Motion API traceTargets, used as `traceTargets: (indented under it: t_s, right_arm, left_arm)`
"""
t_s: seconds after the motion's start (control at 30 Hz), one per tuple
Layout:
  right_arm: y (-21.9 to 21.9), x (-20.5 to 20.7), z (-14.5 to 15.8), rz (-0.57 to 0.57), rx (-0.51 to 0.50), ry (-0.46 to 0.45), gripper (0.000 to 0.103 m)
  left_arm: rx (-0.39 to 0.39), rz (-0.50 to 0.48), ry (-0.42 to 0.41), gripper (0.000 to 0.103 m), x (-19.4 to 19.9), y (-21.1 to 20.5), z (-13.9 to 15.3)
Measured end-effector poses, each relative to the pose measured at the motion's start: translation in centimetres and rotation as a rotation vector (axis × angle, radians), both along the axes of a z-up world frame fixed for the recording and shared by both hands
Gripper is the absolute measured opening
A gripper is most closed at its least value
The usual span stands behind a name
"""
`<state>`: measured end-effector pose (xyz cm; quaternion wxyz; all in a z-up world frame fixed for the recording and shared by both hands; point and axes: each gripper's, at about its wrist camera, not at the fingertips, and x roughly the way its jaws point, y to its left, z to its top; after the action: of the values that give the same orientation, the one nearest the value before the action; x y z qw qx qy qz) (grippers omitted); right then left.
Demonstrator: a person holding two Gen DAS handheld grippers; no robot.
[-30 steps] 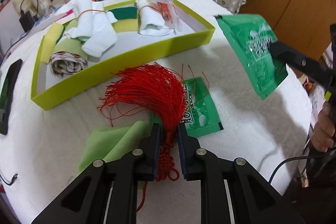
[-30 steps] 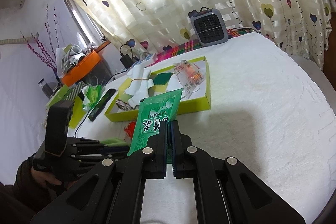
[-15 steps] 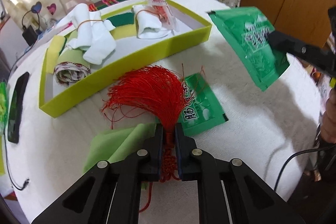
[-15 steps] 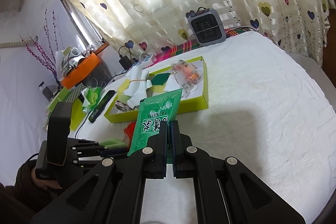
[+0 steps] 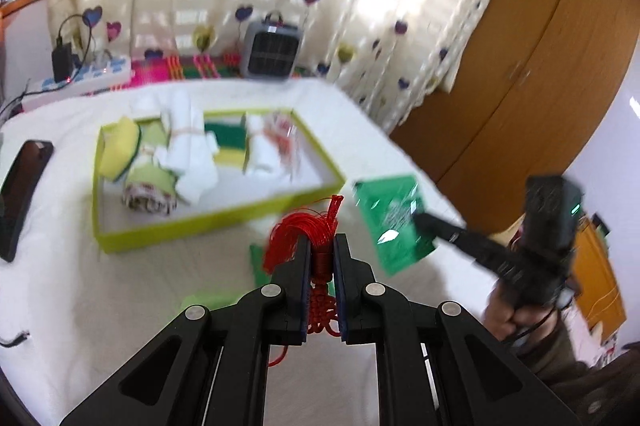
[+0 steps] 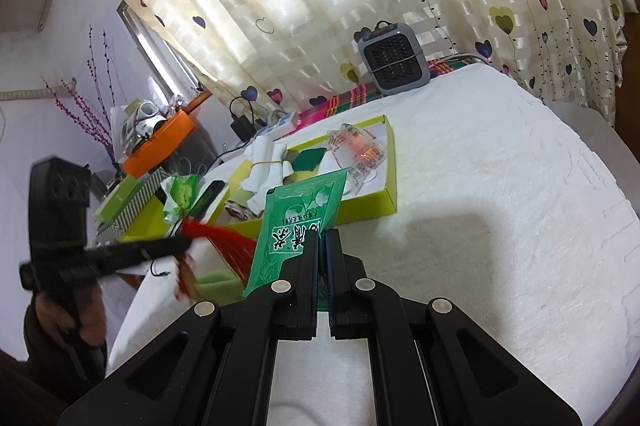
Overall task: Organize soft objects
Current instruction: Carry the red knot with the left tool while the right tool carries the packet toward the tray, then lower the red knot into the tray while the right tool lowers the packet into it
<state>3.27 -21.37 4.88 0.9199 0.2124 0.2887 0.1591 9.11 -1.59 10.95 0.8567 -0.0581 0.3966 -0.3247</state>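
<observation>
Through the left wrist camera I see my left gripper (image 5: pixel 322 246) at lower centre, its jaws closed on the knotted neck of a red tassel (image 5: pixel 308 232); the fringe bunches just above the fingertips and the knot hangs between the fingers. The whole frame is smeared. Above and left of the tassel sits the yellow-green tray (image 5: pixel 200 222) on the white worktop (image 5: pixel 120 306), packed with rolled white cloths (image 5: pixel 188 142), sponges and a patterned roll. At right, the right gripper (image 5: pixel 430 224) pinches a green packet (image 5: pixel 392 218), held clear of the surface. A second green packet (image 5: pixel 256 258) lies on the worktop just left of my fingers, partly hidden.

Through the right wrist camera, my right gripper (image 6: pixel 322 244) is at lower centre with its jaws clamped on the edge of the green packet (image 6: pixel 296 230), which rises up and to the left. The tray (image 6: pixel 380 198) lies behind it at mid-frame. At left, the blurred left gripper (image 6: pixel 182 246) carries the red tassel (image 6: pixel 224 246) above the worktop (image 6: pixel 500 206).
</observation>
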Motion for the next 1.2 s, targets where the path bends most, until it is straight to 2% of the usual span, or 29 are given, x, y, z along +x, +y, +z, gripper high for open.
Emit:
traceTargets:
  t_s: [0.07,0.23,0.5,0.77,0.9,1.03,1.2]
  right_arm:
    - [0.1,0.0,0.1,0.001,-0.003,-0.002,0.003]
    - [0.2,0.1,0.7,0.002,-0.004,-0.015,0.003]
    - [0.6,1.2,2.3,0.008,-0.036,-0.045,0.003]
    - [1.5,4.4,3.5,0.027,-0.079,-0.055,0.003]
    - [1.9,6.5,3.2,0.03,-0.108,-0.036,0.003]
    - [2.6,8.5,2.3,0.05,-0.126,-0.002,0.003]
    - [3.9,10.7,0.7,0.082,-0.161,0.041,0.003]
  left_arm:
    - [-0.028,-0.002,-0.02,0.01,0.0,0.2,1.0]
    - [-0.032,0.013,-0.045,0.01,0.6,0.5,1.9]
    - [0.004,0.048,-0.048,0.01,3.5,0.9,1.9]
    - [0.031,0.07,-0.05,0.01,8.0,0.5,1.9]
    - [0.039,0.082,-0.034,0.01,10.4,0.1,1.4]
    - [0.108,0.094,-0.051,0.01,12.7,-1.1,0.4]
    - [0.105,0.096,-0.022,0.01,15.2,-2.0,-1.1]
